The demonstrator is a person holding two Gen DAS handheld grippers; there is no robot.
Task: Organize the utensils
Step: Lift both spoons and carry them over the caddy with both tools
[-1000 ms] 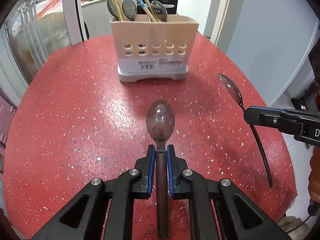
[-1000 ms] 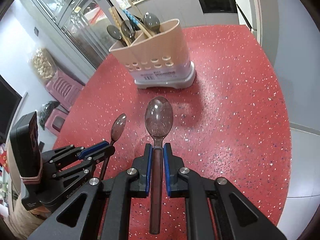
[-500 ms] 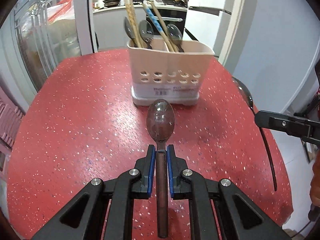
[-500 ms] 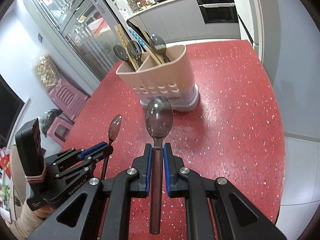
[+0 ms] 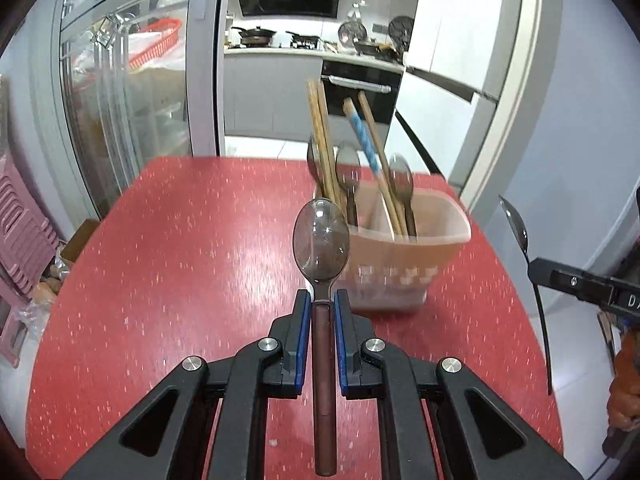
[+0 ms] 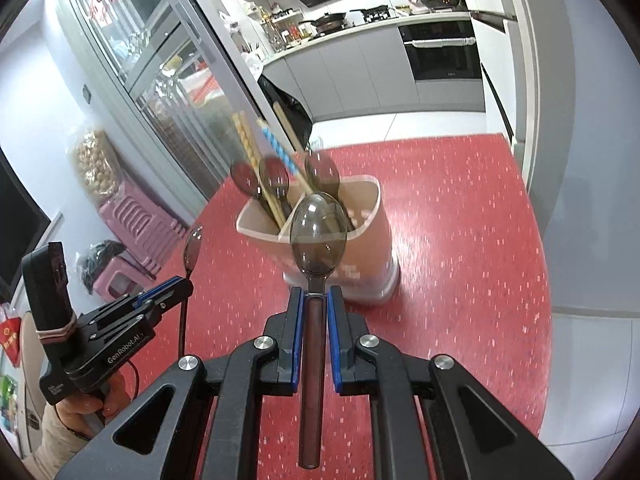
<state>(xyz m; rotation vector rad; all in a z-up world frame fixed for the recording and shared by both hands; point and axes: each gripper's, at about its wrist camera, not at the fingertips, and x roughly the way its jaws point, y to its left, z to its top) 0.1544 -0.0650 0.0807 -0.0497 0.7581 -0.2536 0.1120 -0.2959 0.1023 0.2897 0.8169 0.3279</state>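
A dark spoon (image 5: 321, 240) is pinched by its handle in the left claw (image 5: 322, 304), bowl forward, and a second spoon (image 6: 318, 232) is pinched likewise in the right claw (image 6: 313, 300); both are held above the red counter (image 5: 180, 240), just short of the caddy (image 5: 420, 248), where chopsticks and three spoons are already stood, so only these two seem left to be dropped in

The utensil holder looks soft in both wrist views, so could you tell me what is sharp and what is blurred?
Left wrist view: the utensil holder and its chopsticks are streaked with motion blur, while the left tongs and their spoon stay crisp. Right wrist view: the same smear on the holder, the right tongs and their spoon sharp; fisheye bends the door frames in both.
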